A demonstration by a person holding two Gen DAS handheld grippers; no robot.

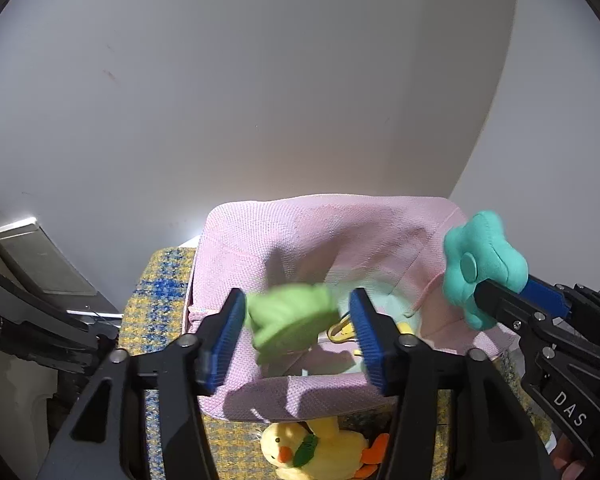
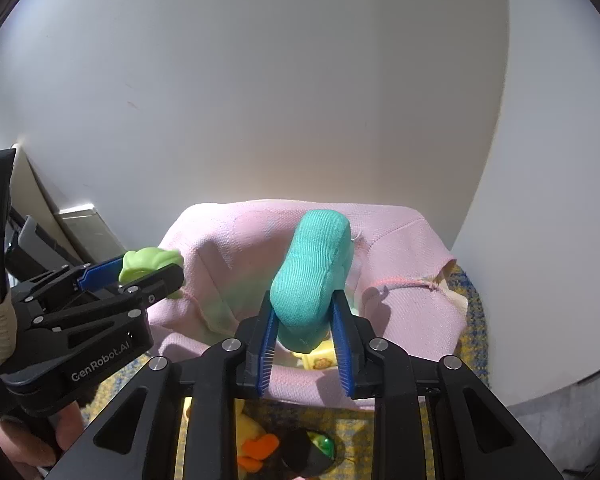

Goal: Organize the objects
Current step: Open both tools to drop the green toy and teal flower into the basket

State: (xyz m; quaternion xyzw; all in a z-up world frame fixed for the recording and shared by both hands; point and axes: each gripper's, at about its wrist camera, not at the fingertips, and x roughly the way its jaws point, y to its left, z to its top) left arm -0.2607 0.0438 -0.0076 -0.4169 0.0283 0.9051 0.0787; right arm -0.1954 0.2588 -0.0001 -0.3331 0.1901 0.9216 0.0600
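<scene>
A pink fabric bin (image 1: 292, 396) stands on a yellow-and-blue cloth (image 1: 156, 312). My left gripper (image 1: 298, 320) is open above the bin; a blurred light-green plush (image 1: 292, 320) hangs between its fingers, clear of the right pad. In the right wrist view that plush (image 2: 148, 260) shows at the left gripper's tips (image 2: 156, 272). My right gripper (image 2: 305, 332) is shut on a teal flower-shaped plush (image 2: 312, 276) over the bin (image 2: 228, 248); it also shows in the left wrist view (image 1: 480, 264).
A yellow duck plush (image 1: 316, 452) with an orange beak and green scarf lies on the cloth in front of the bin. Small yellow items (image 1: 344, 330) lie inside the bin. A white wall (image 1: 260, 100) rises close behind. A metal frame (image 1: 28, 256) stands at left.
</scene>
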